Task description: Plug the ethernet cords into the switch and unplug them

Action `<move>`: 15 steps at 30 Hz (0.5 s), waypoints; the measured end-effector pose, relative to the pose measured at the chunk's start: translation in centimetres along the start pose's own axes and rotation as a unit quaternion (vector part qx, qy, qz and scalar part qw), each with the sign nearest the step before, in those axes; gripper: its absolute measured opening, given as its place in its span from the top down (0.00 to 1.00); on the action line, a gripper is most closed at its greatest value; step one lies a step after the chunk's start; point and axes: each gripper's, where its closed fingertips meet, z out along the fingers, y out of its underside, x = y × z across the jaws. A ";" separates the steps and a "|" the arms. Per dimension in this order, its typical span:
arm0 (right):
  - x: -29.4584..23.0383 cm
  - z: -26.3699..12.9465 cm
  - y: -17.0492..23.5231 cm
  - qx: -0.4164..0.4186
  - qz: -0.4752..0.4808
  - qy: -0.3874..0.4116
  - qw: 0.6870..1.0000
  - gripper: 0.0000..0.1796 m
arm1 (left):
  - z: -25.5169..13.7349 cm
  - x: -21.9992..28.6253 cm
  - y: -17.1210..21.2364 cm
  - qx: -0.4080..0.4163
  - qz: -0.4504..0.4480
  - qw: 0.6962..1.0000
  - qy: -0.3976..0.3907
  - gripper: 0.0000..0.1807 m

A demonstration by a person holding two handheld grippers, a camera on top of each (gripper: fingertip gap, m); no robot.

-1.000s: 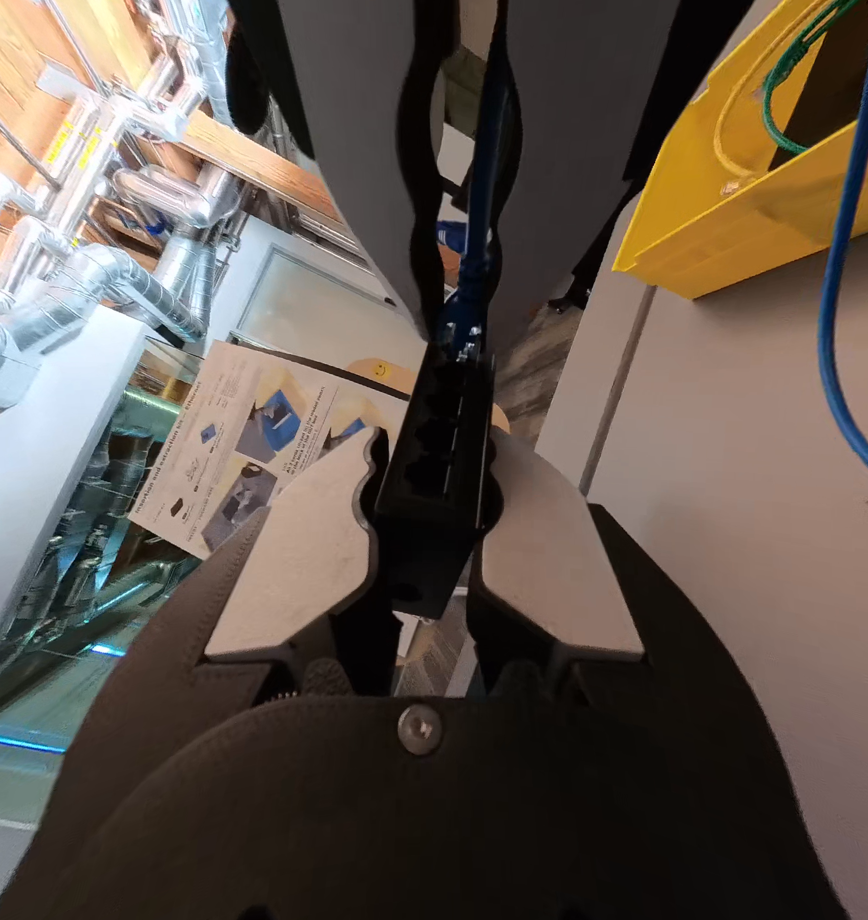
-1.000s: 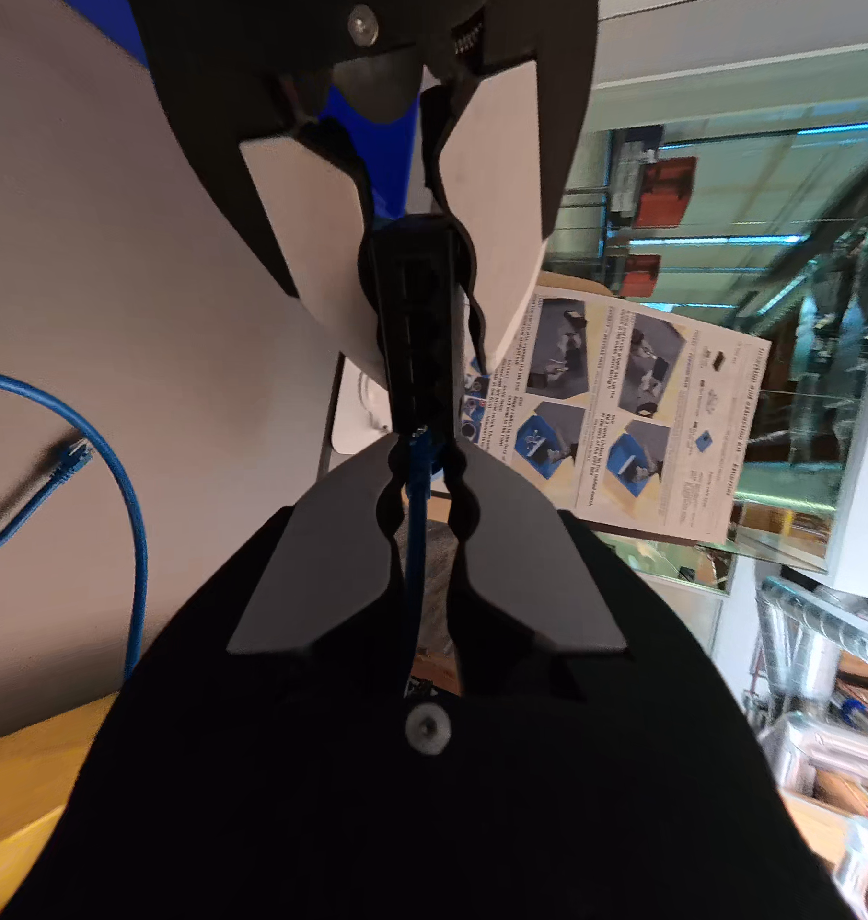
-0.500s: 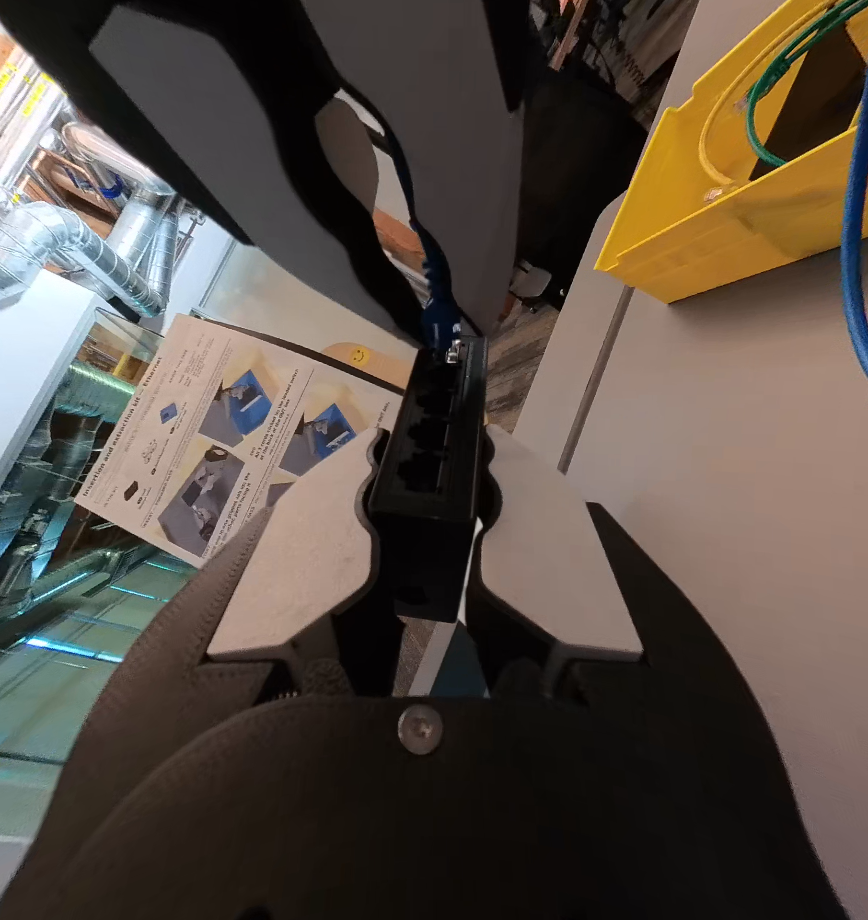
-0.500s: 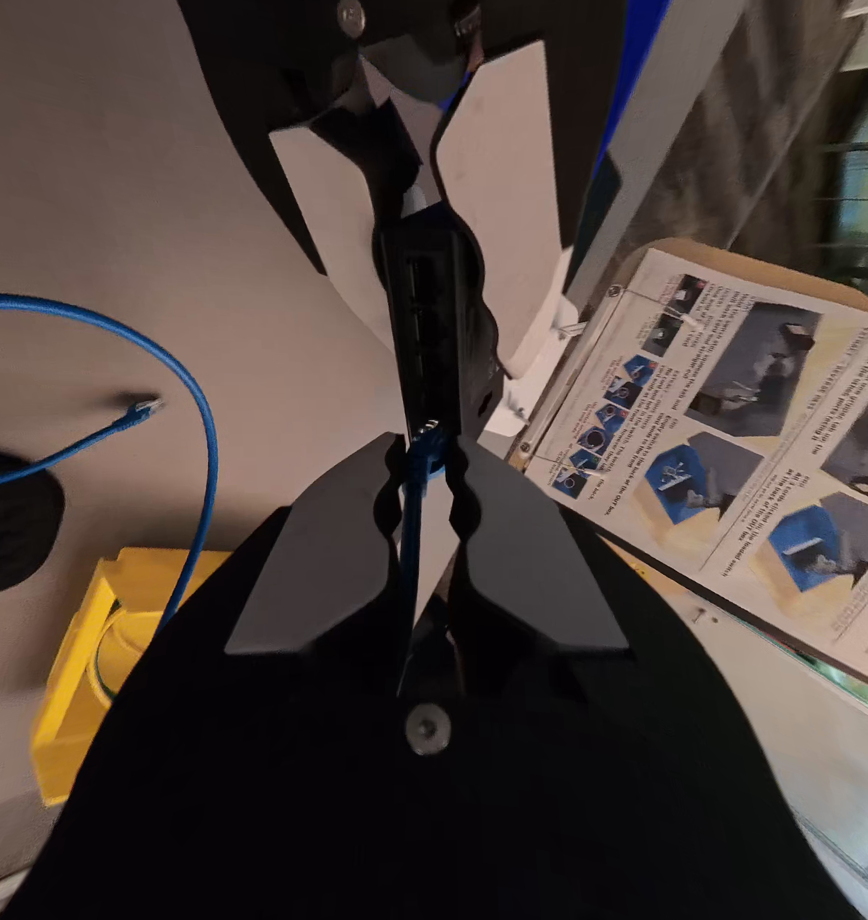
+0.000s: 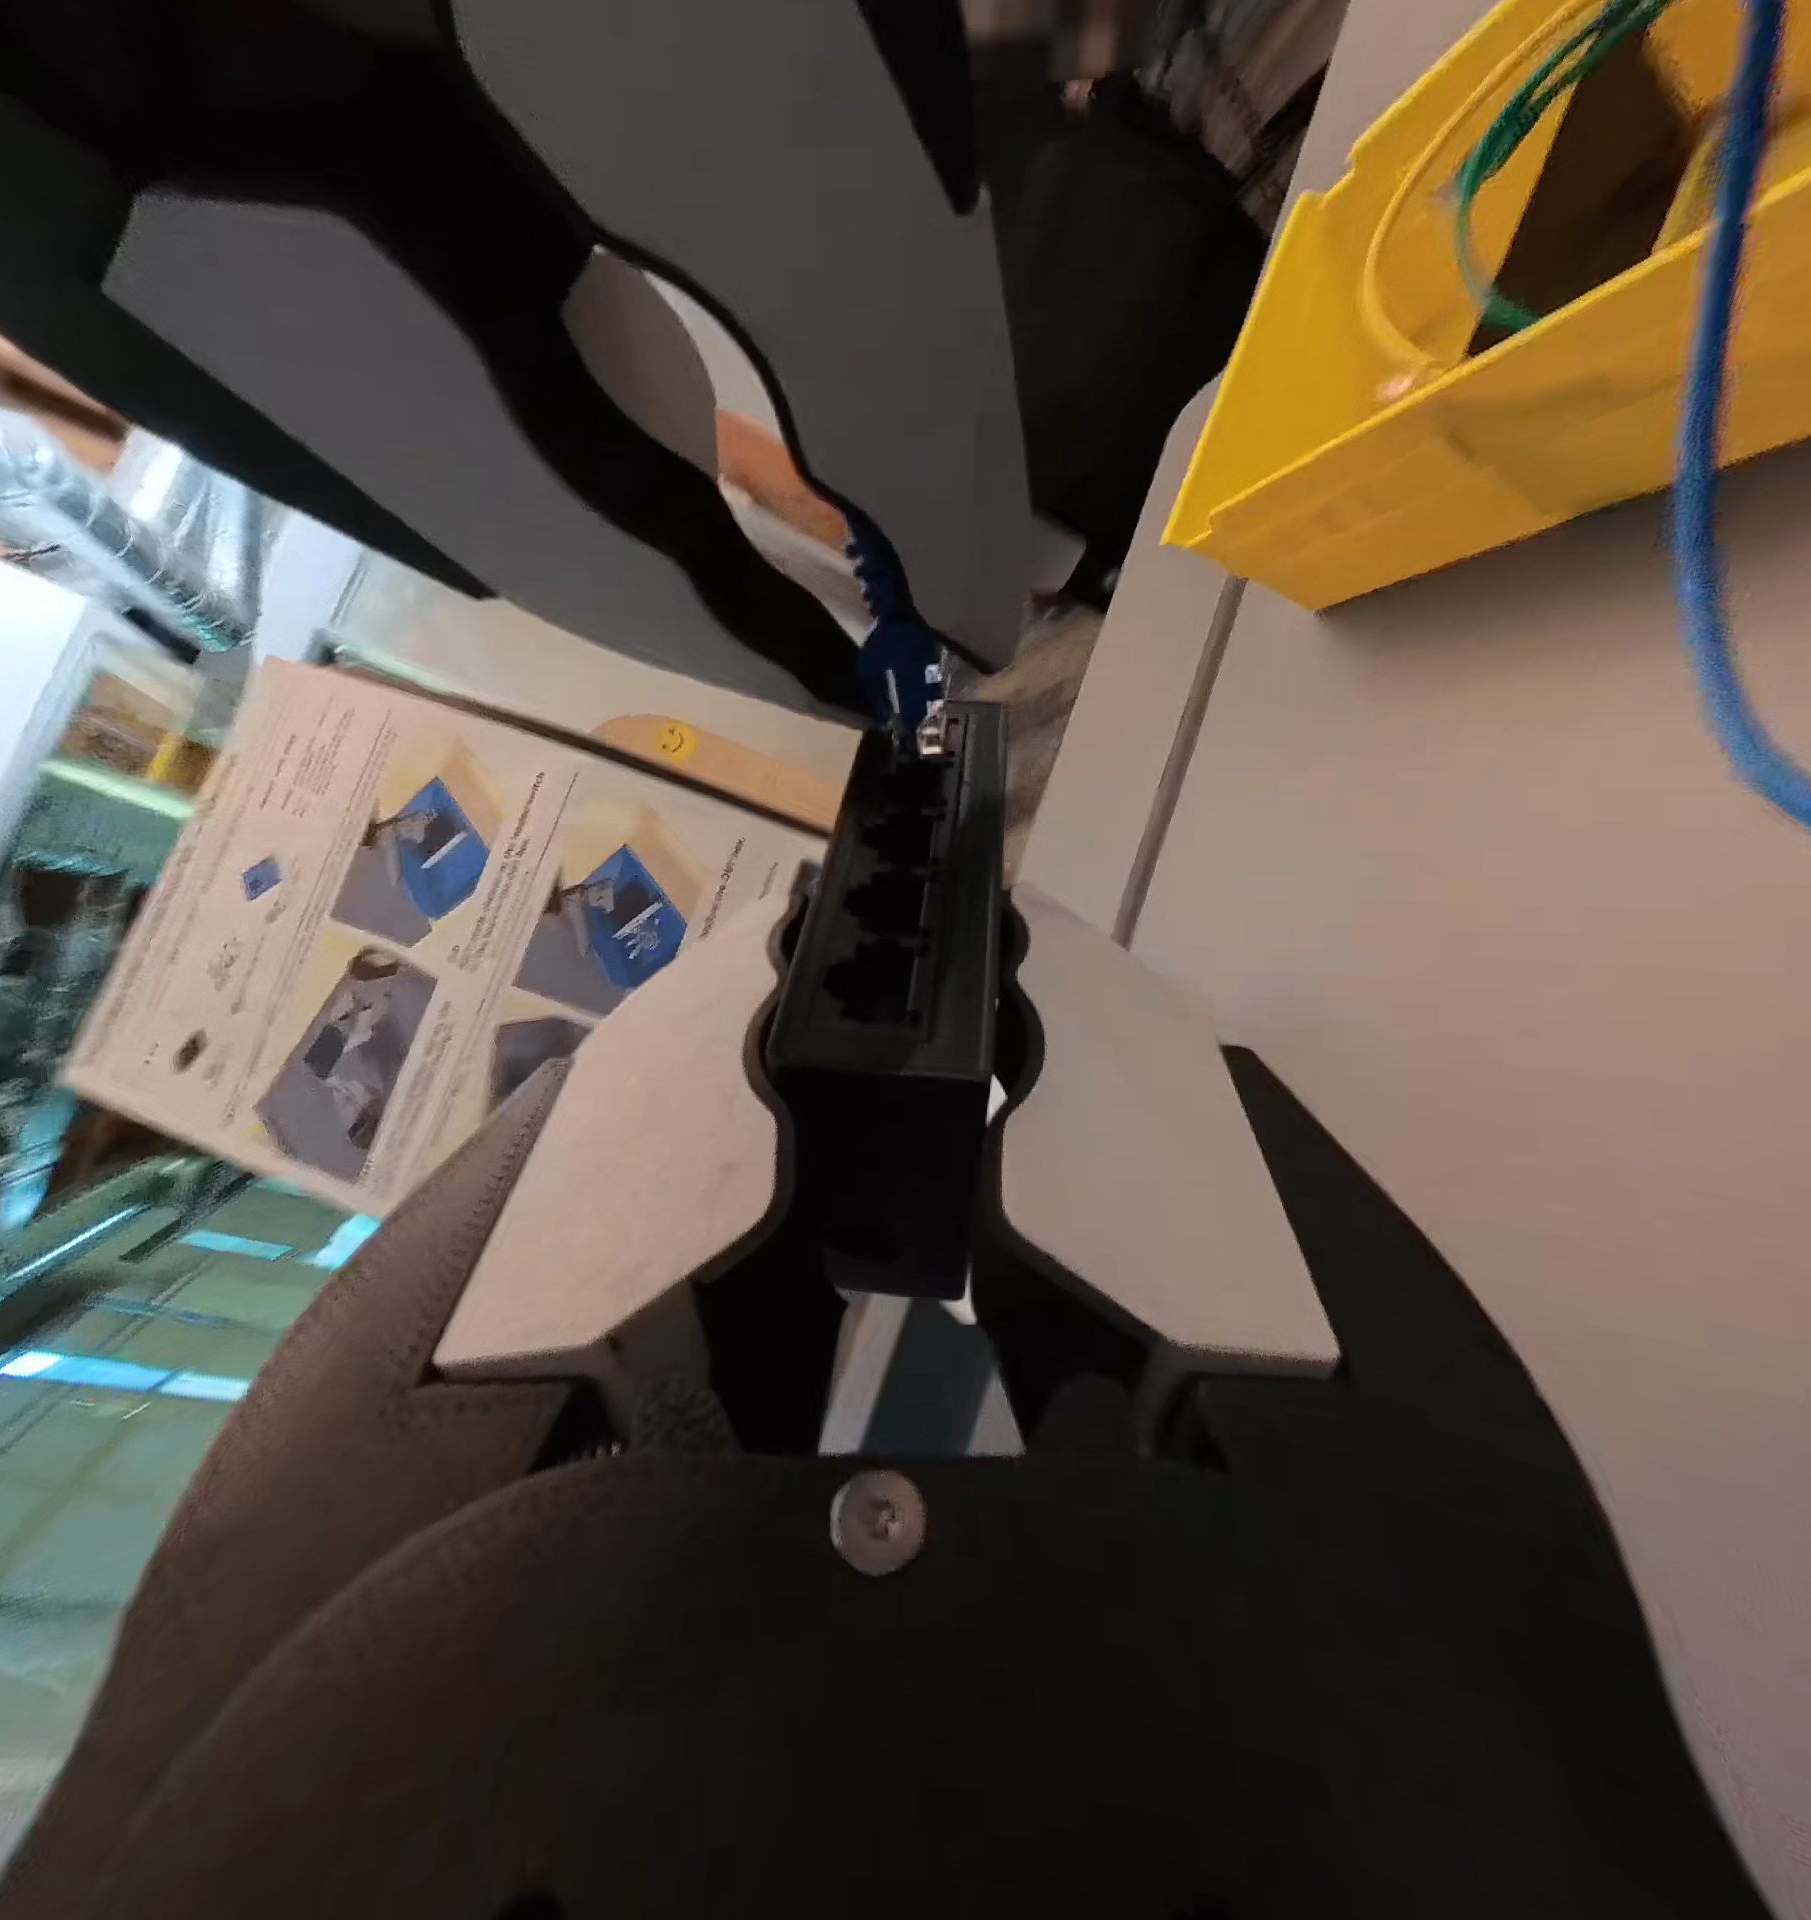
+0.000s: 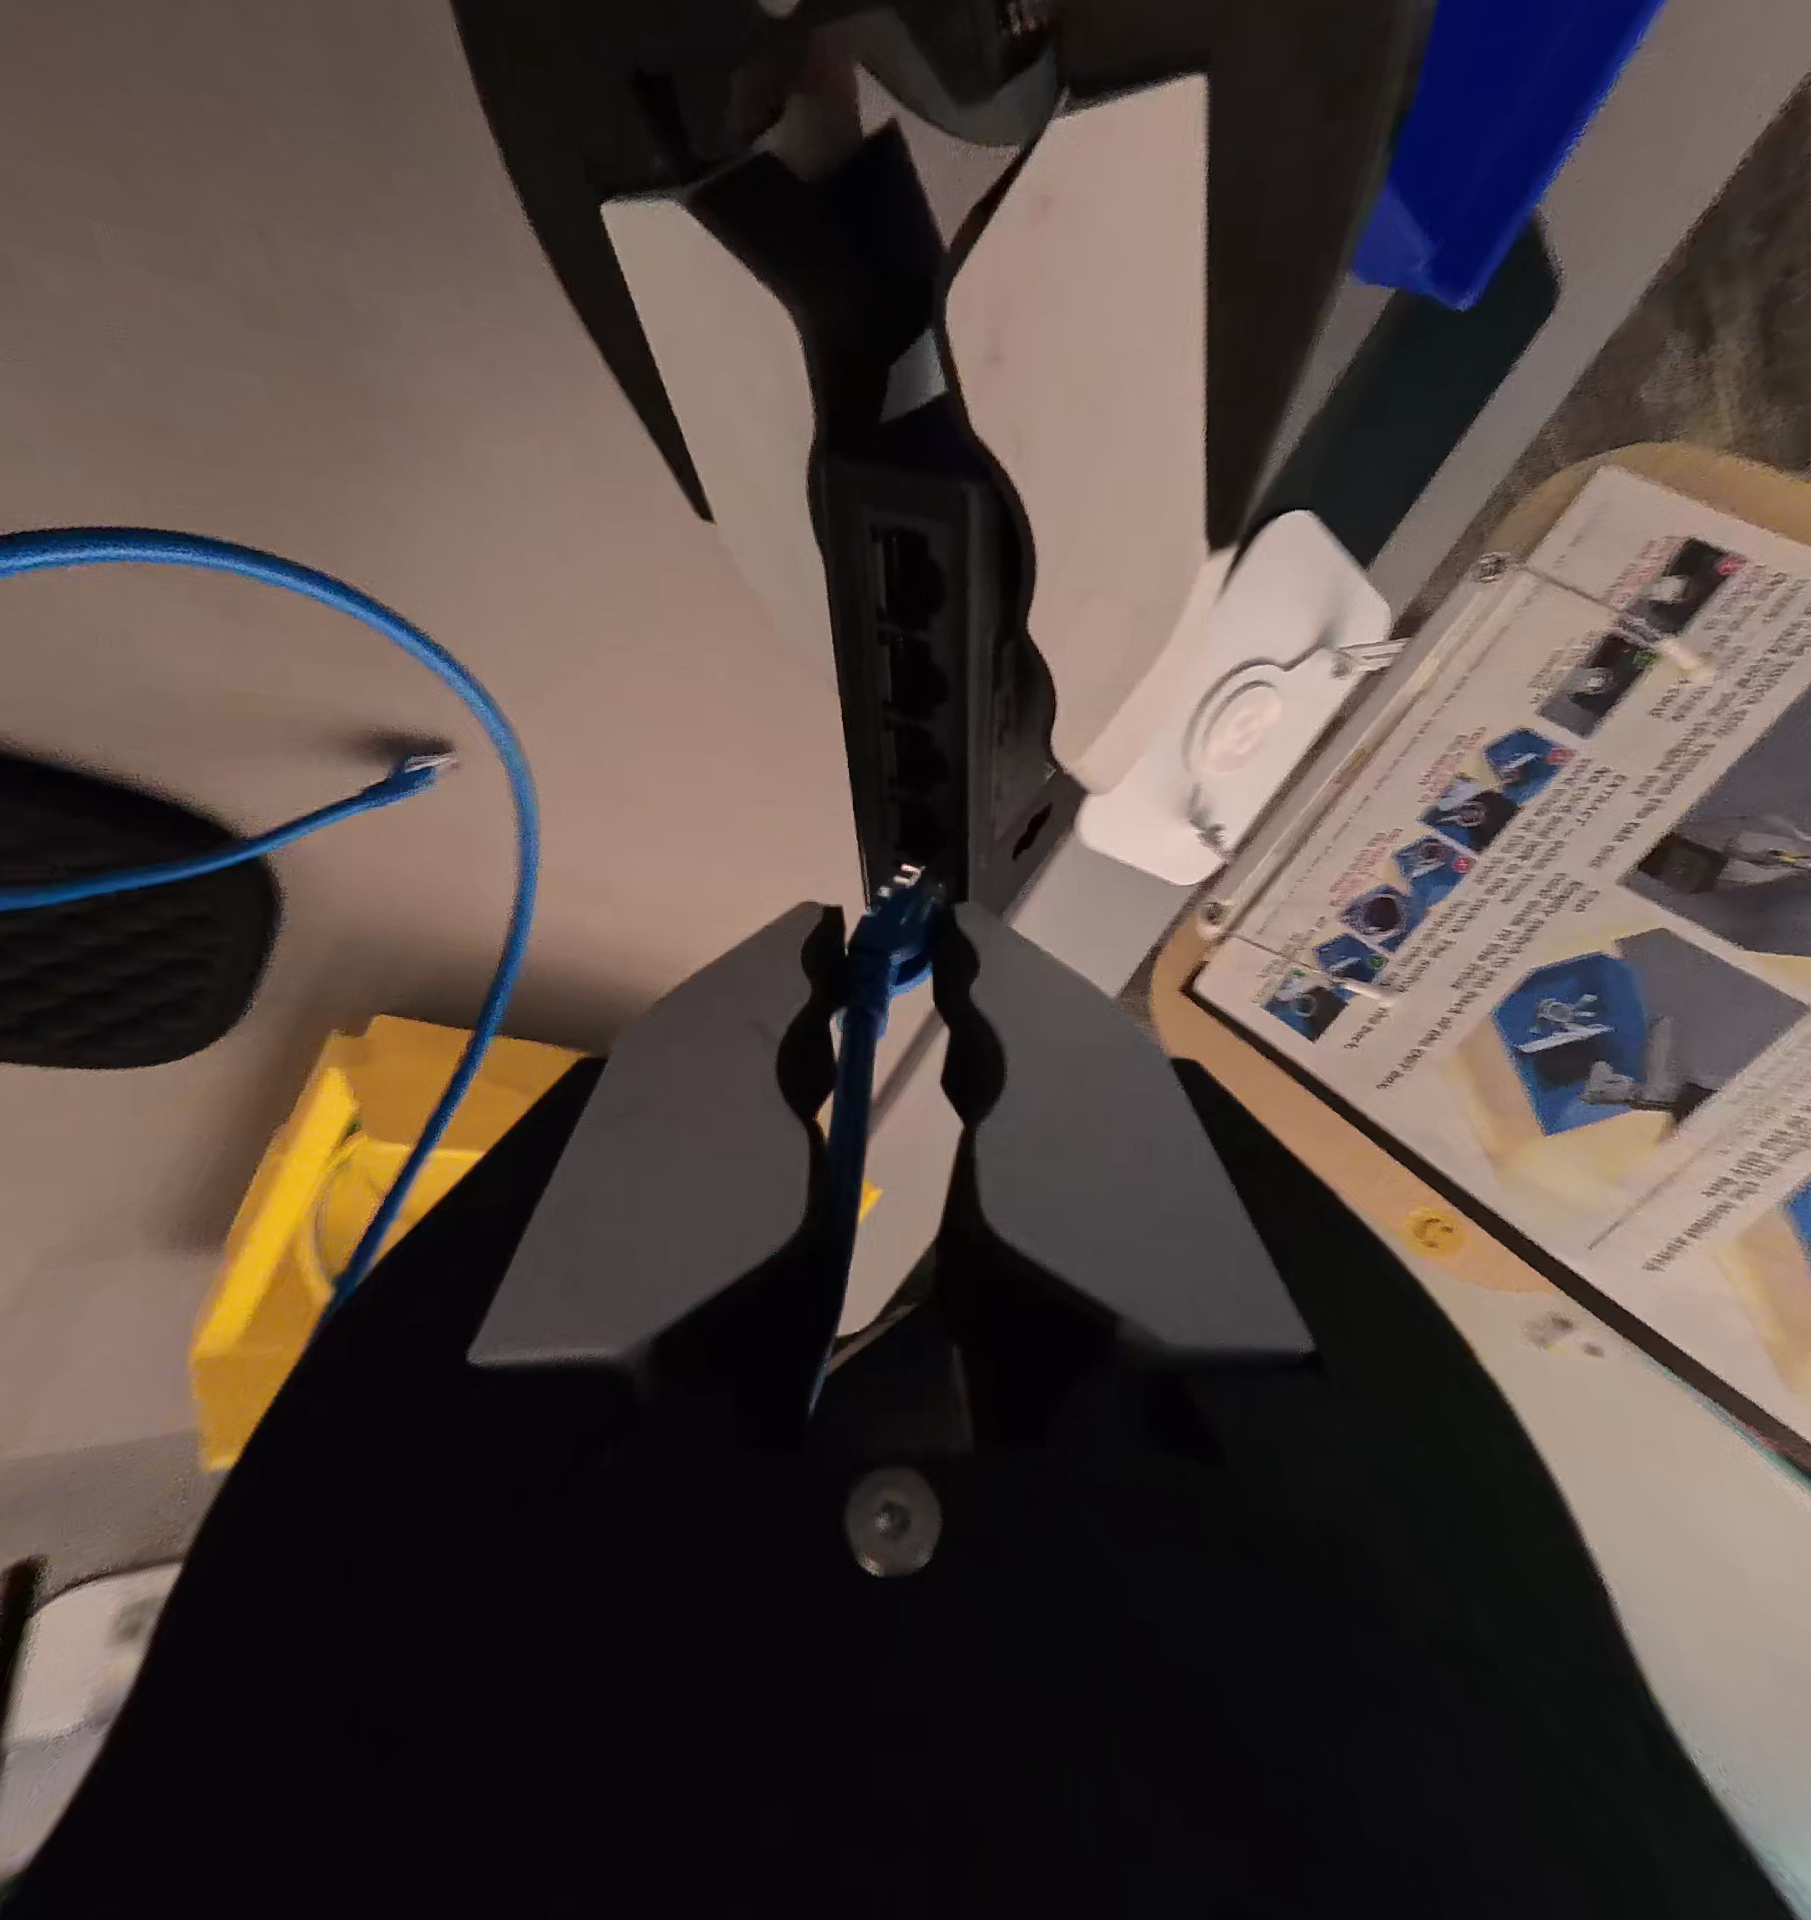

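- Switch (image 5: 896, 1039), a black box with a row of ports along one face, is sitting clamped between the two pale fingers (image 5: 662, 1122) of the left tongs (image 5: 893, 997), held up off the grey bench (image 5: 1503, 1143).
- Left tongs are pinching the switch by its broad sides, its port row running away from the camera.
- Blue ethernet cord (image 6: 859, 1049) is passing between the fingers of the right tongs (image 6: 885, 940), which are narrowed around it just behind the plug.
- Plug (image 5: 916, 707) of that cord is sitting at the port at the switch's far end as the left wrist view shows it; whether it is fully seated cannot be told.
- In the right wrist view the same plug (image 6: 906, 883) is meeting the nearest port of the switch (image 6: 922, 675), with the left tongs (image 6: 911, 312) gripping the box beyond it.
- Second blue cord (image 6: 485, 831) is arching over the bench to the left, its loose plug (image 6: 418, 769) lying on the surface, apart from the switch.
- Yellow bin (image 5: 1503, 364) is resting on the bench, with a green cable (image 5: 1493, 187) coiled inside and the second blue cord (image 5: 1701, 468) trailing over its rim.
- Printed instruction sheet (image 6: 1607, 935) on a tan board is lying off to the side, beside a small white pad (image 6: 1233, 707).
- Blue bin (image 6: 1483, 145) is showing at the far upper right of the right wrist view.
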 end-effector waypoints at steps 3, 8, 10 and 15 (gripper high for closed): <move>0.7 0.7 0.0 0.046 0.003 0.049 0.998 0.91 | 0.0 -0.4 0.5 -0.037 0.047 0.998 -0.032 0.83; 1.7 1.1 -0.3 0.082 0.007 0.138 0.987 0.91 | 0.5 -1.0 1.1 -0.033 0.075 0.993 -0.089 0.78; 1.6 1.2 -0.7 0.072 0.005 0.151 0.986 0.92 | 0.7 -0.6 1.3 -0.022 0.053 0.995 -0.078 0.78; 2.5 0.4 -1.0 0.061 0.001 0.224 0.973 0.91 | 0.3 -1.8 1.4 -0.004 0.000 0.996 -0.086 0.80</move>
